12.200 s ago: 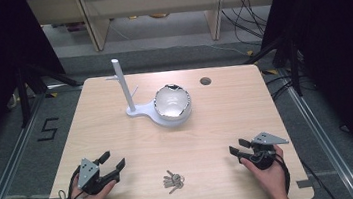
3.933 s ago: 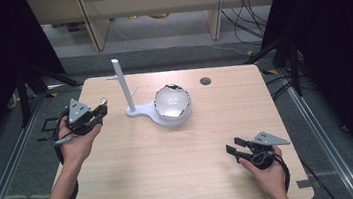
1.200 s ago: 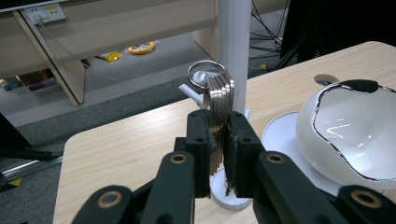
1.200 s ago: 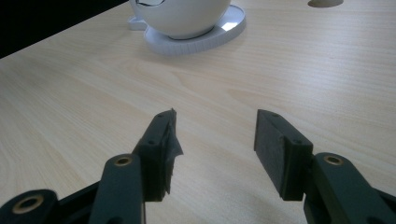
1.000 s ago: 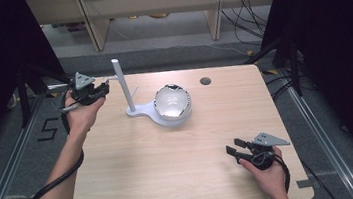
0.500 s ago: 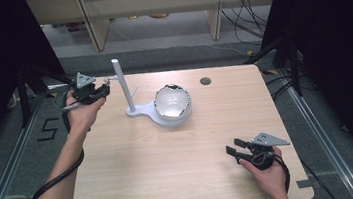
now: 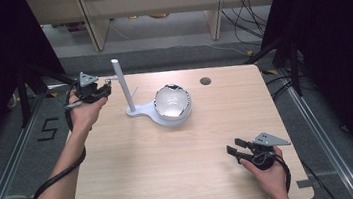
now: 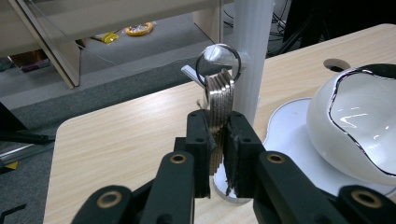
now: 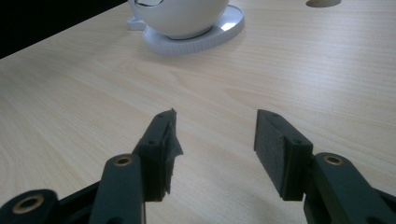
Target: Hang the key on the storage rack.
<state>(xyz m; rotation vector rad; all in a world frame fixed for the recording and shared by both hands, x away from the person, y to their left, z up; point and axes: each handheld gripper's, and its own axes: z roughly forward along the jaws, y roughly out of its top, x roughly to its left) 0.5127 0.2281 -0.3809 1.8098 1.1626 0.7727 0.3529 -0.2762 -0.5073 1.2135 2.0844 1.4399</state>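
Observation:
My left gripper (image 8: 216, 126) is shut on a bunch of silver keys (image 8: 220, 100); their ring (image 8: 218, 58) stands up just in front of the white post (image 8: 251, 51). From above, the left gripper (image 7: 105, 87) is held at the table's far left, close to the post (image 7: 121, 83), whose base carries a white bowl-shaped dish (image 7: 171, 103). A thin peg sticks out of the post behind the ring. My right gripper (image 9: 212, 142) rests open near the front right of the table (image 7: 233, 152), nothing between its pads; the dish (image 9: 180, 14) lies ahead of it.
The light wooden table (image 7: 181, 154) has a round cable hole (image 7: 205, 81) at the back. Dark stands and rails flank both sides. Low shelving and cables lie on the floor beyond the far edge.
The left gripper with the keys has edged slightly right, toward the post. The right gripper has not moved.

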